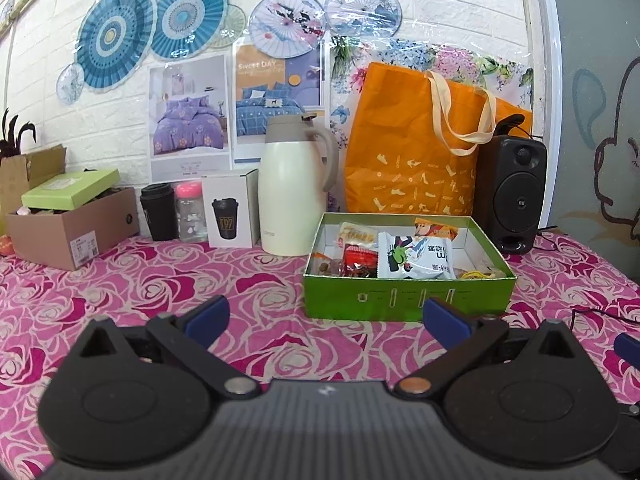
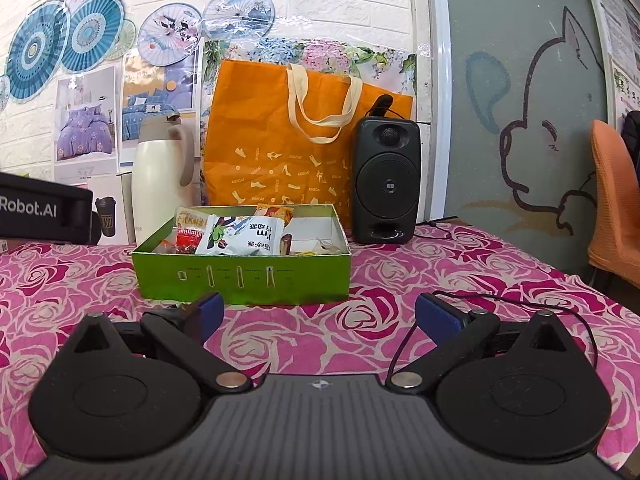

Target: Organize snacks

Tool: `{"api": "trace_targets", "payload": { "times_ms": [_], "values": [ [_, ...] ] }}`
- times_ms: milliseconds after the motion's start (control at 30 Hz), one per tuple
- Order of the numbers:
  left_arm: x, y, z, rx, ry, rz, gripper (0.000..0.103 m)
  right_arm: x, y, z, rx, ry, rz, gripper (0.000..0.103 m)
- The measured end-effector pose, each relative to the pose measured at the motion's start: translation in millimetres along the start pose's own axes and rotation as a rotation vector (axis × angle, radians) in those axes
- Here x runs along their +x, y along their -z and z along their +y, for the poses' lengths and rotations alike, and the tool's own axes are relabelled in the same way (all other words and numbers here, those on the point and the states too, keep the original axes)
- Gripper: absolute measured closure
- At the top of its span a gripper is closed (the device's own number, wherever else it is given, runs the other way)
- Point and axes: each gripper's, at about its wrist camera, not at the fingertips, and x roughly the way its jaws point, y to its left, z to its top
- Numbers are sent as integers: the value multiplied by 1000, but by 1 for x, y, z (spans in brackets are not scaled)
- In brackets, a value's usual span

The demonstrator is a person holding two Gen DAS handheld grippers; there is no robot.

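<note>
Left wrist view, green snack box (image 1: pixel 408 292) ahead, thermos (image 1: pixel 294 192) behind, both hand-held grippers (image 1: pixel 326 316) (image 2: pixel 318 314) spread, empty.

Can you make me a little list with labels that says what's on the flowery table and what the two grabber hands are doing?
table cover: pink rose cloth
snack holder: green box, open top, snack packets inside
biggest packet: white packet with a green cartoon figure
behind the box: orange bag, cream jug, black speaker
far left: cardboard box with a green lid on top
left gripper: open, empty, in front of the box
right gripper: open, empty, in front of the box
</note>
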Motion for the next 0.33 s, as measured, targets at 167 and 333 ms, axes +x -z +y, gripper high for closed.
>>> {"api": "trace_targets", "payload": {
  "times_ms": [167,333],
  "values": [
    [1,3,-1,16,-29,-11,0,2,3,2,-6,-7,12,0],
    [6,7,-2,38,-28,14,0,5,6,6,-15,-17,27,0]
  ]
}}
